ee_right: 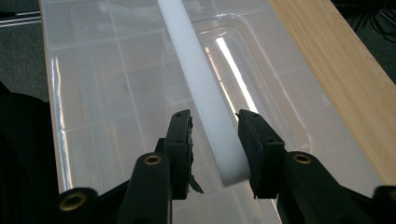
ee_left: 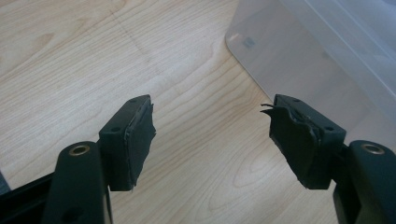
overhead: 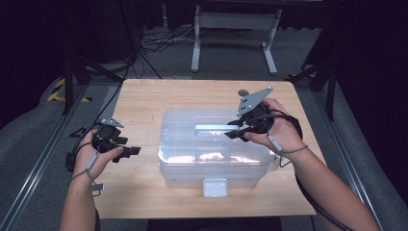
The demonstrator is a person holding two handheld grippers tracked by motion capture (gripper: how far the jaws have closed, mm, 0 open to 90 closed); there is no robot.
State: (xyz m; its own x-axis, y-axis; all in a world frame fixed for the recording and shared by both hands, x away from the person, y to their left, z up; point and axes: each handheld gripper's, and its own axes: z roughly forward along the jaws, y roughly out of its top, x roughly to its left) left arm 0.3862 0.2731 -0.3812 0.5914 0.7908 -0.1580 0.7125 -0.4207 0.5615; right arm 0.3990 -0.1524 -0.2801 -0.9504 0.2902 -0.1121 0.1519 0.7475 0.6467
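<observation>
A clear plastic storage box with a lid sits mid-table. Its white bar handle runs along the lid top. My right gripper is at the handle's right end. In the right gripper view the handle passes between the jaws of the right gripper, which are drawn in on it above the lid. One pad presses the bar. My left gripper hovers left of the box, open and holding nothing. In its own view the left gripper is over bare wood, near the box corner.
The wooden table has free room on the left and behind the box. A white latch sits on the box's front side. Beyond the table are a grey floor, cables and a metal stand.
</observation>
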